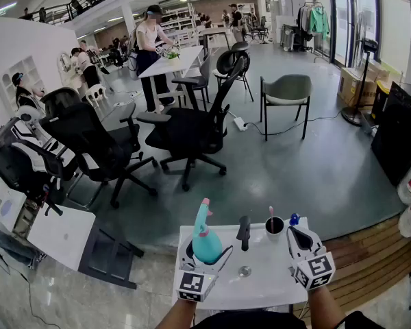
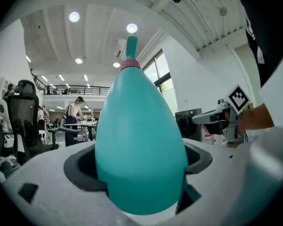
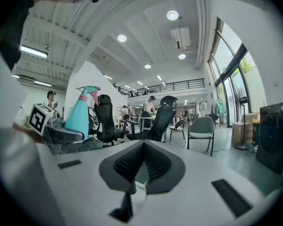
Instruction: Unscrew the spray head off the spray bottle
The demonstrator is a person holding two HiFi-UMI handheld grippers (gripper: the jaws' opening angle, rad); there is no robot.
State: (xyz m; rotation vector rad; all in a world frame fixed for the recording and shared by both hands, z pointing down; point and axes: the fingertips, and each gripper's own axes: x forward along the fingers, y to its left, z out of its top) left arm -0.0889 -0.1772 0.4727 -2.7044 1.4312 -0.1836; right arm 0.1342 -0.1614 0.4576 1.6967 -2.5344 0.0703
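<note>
A teal spray bottle [image 1: 205,241] stands upright over the near left of the small white table [image 1: 260,286]. A pink collar [image 1: 204,218] joins it to the teal spray head [image 1: 205,205]. My left gripper [image 1: 209,253] is shut on the bottle's wide belly. In the left gripper view the bottle [image 2: 140,145] fills the gap between the jaws, with the pink collar [image 2: 129,64] on top. My right gripper [image 1: 299,239] hovers at the table's right side, apart from the bottle. Its pads [image 3: 153,161] are pressed together with nothing between them. The right gripper view shows the bottle [image 3: 80,114] off to the left.
On the table stand a black upright object [image 1: 244,232], a dark cup [image 1: 275,225] with a pink stick in it, a small blue item [image 1: 294,218] and a small round metal piece [image 1: 244,271]. Office chairs [image 1: 192,132] and a grey floor lie beyond the table. People stand far back.
</note>
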